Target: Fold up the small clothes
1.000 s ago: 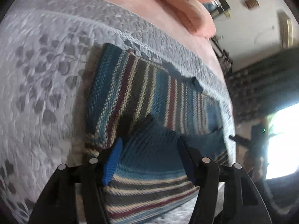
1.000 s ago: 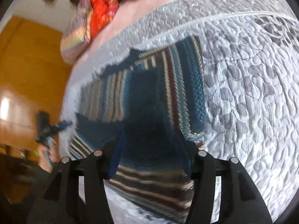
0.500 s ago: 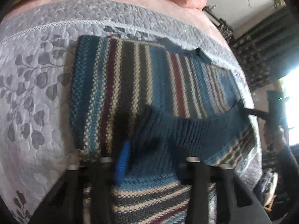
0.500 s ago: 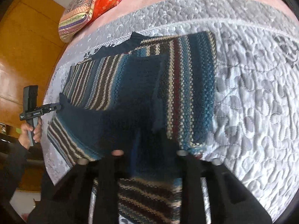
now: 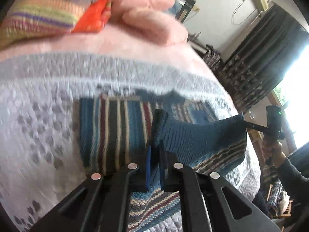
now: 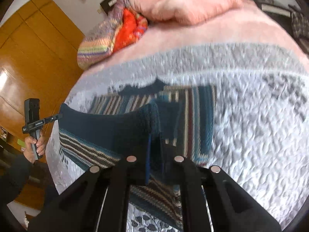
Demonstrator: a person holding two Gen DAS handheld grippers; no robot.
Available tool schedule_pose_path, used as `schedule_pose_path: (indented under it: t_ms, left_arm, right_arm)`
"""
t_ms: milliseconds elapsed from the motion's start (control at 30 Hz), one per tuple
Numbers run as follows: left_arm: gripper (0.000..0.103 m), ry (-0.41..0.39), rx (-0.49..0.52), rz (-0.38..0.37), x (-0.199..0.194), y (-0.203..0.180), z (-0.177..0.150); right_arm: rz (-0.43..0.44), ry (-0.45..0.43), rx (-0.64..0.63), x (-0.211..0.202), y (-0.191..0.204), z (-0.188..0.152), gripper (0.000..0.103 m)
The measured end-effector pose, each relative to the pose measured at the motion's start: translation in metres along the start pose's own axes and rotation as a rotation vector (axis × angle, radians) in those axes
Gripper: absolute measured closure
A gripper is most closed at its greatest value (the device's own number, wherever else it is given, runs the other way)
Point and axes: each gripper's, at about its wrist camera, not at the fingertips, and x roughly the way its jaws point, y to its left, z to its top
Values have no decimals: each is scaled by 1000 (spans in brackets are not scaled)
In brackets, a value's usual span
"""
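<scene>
Left wrist: left gripper [image 5: 154, 154] fingers clamped on the dark-blue hem of the striped knit sweater [image 5: 115, 127], lifted above the grey quilted bedspread [image 5: 38, 116]. Right wrist: right gripper [image 6: 154, 147] fingers pinched shut on the same hem, sweater body flat on the bed, pink pillow [image 6: 193, 3] beyond.

One striped sweater [image 5: 119, 127], two tongs [image 5: 154, 166], two pillows [image 6: 185, 3].

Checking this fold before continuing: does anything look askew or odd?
Nothing stands out. The left gripper and right gripper each pinch the blue hem of the striped sweater, lifted evenly above the grey quilt.
</scene>
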Motion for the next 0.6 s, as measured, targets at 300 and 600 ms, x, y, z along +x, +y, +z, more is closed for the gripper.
schedule_pose_path:
  t_ms: [300,600]
  left_arm:
    - [98,-49,10,38,-4,4,59]
    - [98,-4,-49,108,39,38,113]
  right_arm:
    - [-57,-61,-23,-5,3,57,97]
    - [-126,-23,52,48,-26,114,97]
